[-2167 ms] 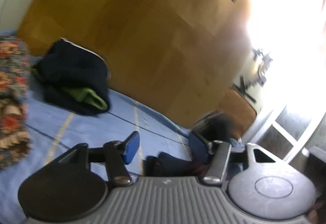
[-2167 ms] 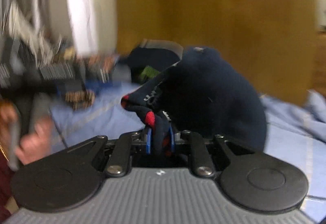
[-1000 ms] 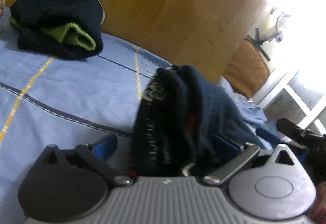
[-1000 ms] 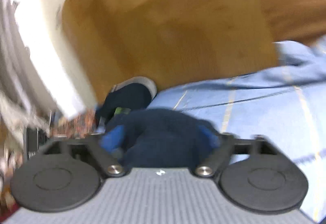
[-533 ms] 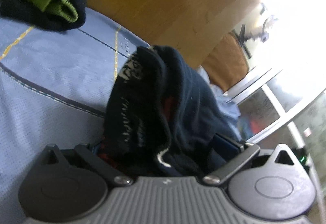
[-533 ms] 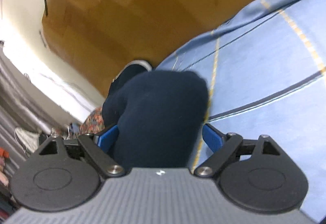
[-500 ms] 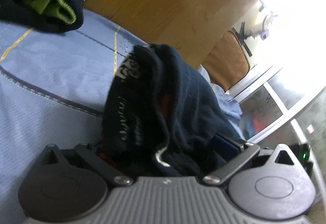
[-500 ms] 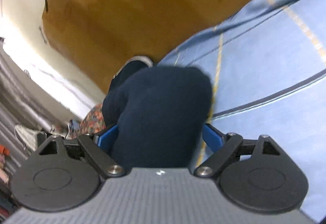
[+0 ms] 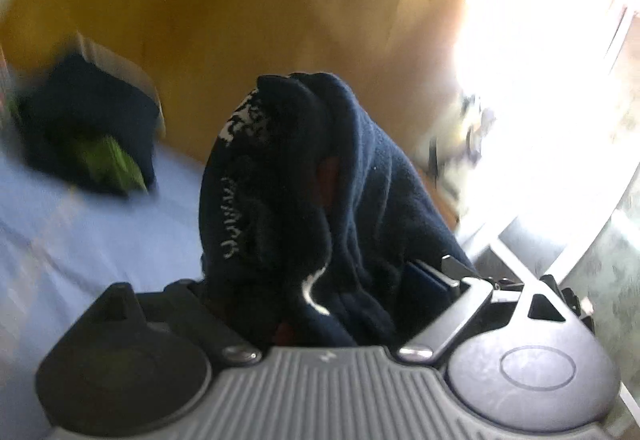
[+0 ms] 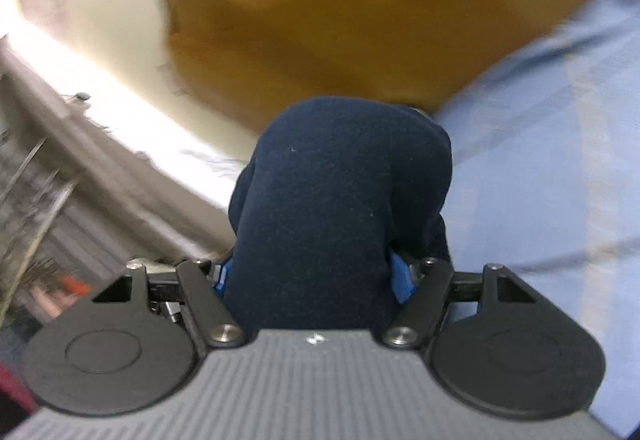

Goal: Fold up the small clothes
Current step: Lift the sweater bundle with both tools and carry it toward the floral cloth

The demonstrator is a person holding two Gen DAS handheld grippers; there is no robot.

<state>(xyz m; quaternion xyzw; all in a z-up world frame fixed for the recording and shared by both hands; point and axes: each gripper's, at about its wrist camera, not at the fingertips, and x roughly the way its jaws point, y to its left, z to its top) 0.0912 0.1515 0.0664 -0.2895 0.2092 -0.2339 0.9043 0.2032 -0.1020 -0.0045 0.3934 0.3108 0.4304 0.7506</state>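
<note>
A dark navy sock bundle [image 9: 304, 200], a small garment rolled or folded over on itself, sits bunched between the fingers of both handheld grippers above a light blue bedsheet [image 9: 80, 232] with thin stripes. Starting at the far left of the left wrist view, a second folded pile [image 9: 84, 132] of dark cloth with a lime green edge lies on the sheet near a wooden headboard [image 9: 240, 20], well apart from the bundle. In the middle, the left gripper [image 9: 320, 280] has the bundle's open cuff end filling the space between its wide-set jaws, which have just been closing in on it; one blue pad shows beside the cloth, and whether both pads press cannot be told. To the right, strong window glare washes out detail. In the right wrist view, the right gripper [image 10: 312, 280] has drawn its jaws in around the rounded, smooth end of the same bundle [image 10: 340, 200], with blue pads [image 10: 400, 280] touching the cloth on each side. From here the fold could spring open if either grip slackens, since thick knit pushes back; the blur suggests quick movement, which could tug the layers apart. White woven lettering runs along the cuff, too blurred and curved to read.
</note>
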